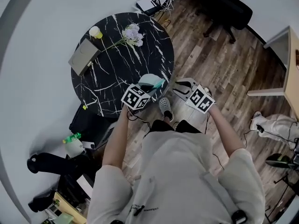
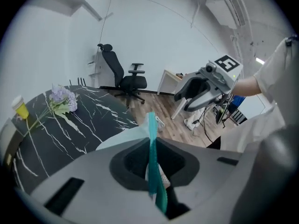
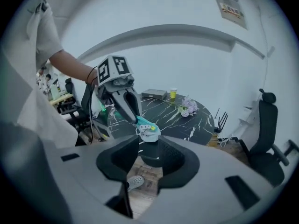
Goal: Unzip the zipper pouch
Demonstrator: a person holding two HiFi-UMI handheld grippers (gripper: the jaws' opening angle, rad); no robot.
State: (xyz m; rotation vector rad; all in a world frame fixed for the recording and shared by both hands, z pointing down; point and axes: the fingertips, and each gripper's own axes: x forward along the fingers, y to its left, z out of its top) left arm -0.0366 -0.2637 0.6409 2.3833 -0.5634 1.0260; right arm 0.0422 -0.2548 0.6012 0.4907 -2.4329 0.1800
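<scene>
A pale pouch (image 1: pixel 150 81) with a teal zipper edge hangs at the near rim of the black table. My left gripper (image 1: pixel 150 86) is shut on the pouch's teal edge (image 2: pixel 152 143), which runs upright between the jaws. From the right gripper view the left gripper (image 3: pixel 138 118) pinches the pouch (image 3: pixel 149 131) from above. My right gripper (image 1: pixel 183 87) is held to the right of the pouch, above the wooden floor. Its jaws (image 3: pixel 147 160) stand open, the pouch hanging just ahead of them with nothing gripped. The right gripper (image 2: pixel 198 88) also shows in the left gripper view.
On the round black marble table (image 1: pixel 112 71) lie a sprig of lilac flowers (image 1: pixel 132 34), a yellow cup (image 1: pixel 96 32) and a grey box (image 1: pixel 84 56). An office chair (image 1: pixel 224 8) stands at the back, a wooden desk (image 1: pixel 292 64) at right, and dark bags (image 1: pixel 88 122) at left.
</scene>
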